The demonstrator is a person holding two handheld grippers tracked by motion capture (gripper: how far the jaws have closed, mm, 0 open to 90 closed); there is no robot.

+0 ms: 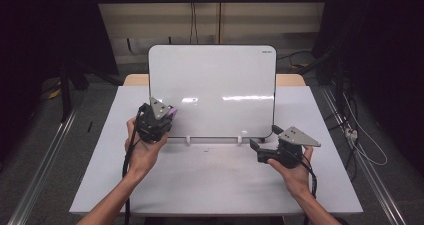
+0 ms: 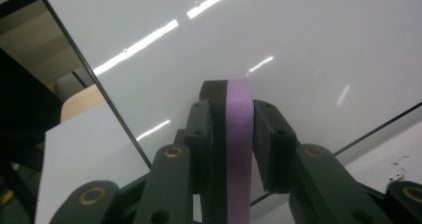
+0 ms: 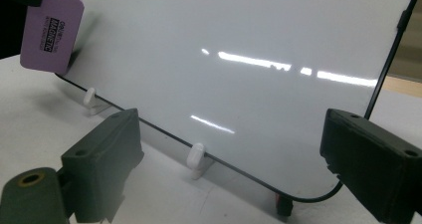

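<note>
Left tool [image 2: 233, 134] clamped on purple eraser [image 2: 238, 149] (against whiteboard [image 1: 212, 90]).

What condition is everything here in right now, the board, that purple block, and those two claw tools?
Whiteboard: upright on small white clips, wiped clean, no writing visible.
Purple eraser: clamped between the left tool's jaws, up at the board's lower left part.
Left gripper: shut on the eraser.
Right gripper: open, holding nothing, near the board's lower right corner.
Table: white top with a few dark specks.
</note>
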